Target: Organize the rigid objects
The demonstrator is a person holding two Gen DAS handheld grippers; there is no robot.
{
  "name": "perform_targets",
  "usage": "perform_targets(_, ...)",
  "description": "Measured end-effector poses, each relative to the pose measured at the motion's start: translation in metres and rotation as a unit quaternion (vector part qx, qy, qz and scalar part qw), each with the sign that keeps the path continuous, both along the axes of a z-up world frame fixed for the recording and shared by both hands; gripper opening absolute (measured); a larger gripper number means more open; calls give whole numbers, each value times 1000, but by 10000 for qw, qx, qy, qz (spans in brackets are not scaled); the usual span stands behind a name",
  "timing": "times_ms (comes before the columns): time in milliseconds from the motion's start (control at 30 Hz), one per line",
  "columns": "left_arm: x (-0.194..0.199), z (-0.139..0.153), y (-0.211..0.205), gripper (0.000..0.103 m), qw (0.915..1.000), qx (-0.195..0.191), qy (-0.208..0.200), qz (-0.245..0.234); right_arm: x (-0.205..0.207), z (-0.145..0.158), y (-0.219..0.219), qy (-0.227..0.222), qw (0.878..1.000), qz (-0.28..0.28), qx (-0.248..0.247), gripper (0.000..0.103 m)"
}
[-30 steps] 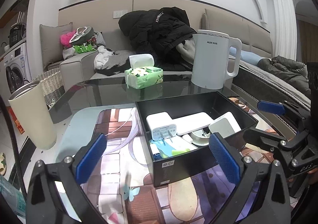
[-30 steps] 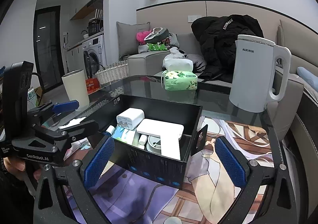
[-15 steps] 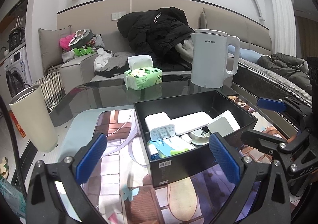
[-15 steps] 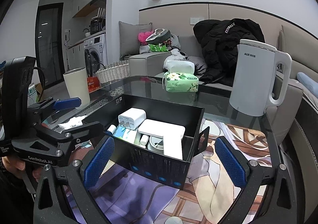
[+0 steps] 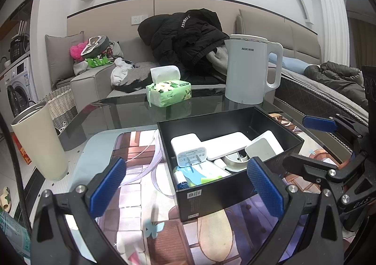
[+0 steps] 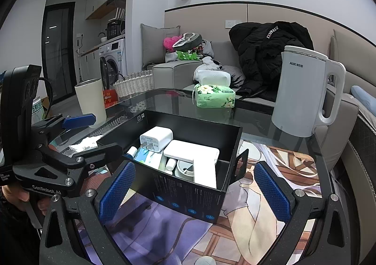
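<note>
Left hand-held gripper (image 5: 185,181): mine, spread wide, holding nothing, hovering before the box's near left corner.
Black box (image 5: 211,196): on the bench's printed mat, between my two tools.
Packed so far: white plug charger (image 5: 191,155), flat white power bank (image 5: 225,145), blue tube (image 5: 182,179) lie inside.
Right hand-held gripper (image 6: 192,191): spread, empty, facing the box.
Left to do: I judge little; no loose rigid items in view.

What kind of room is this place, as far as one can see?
Most likely a home living room opening onto a kitchen or laundry corner: a grey sofa piled with clothes, a glass coffee table and a washing machine.
</note>
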State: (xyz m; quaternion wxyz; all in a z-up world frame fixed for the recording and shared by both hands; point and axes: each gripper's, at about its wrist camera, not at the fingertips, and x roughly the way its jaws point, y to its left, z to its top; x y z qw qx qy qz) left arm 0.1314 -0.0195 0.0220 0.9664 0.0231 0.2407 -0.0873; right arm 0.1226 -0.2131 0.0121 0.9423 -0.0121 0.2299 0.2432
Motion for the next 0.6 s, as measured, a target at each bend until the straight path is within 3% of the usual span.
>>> perform_targets(600,0,0,0,103,10000,13,4,2,0,-1,2,11,10000,6,-26,103)
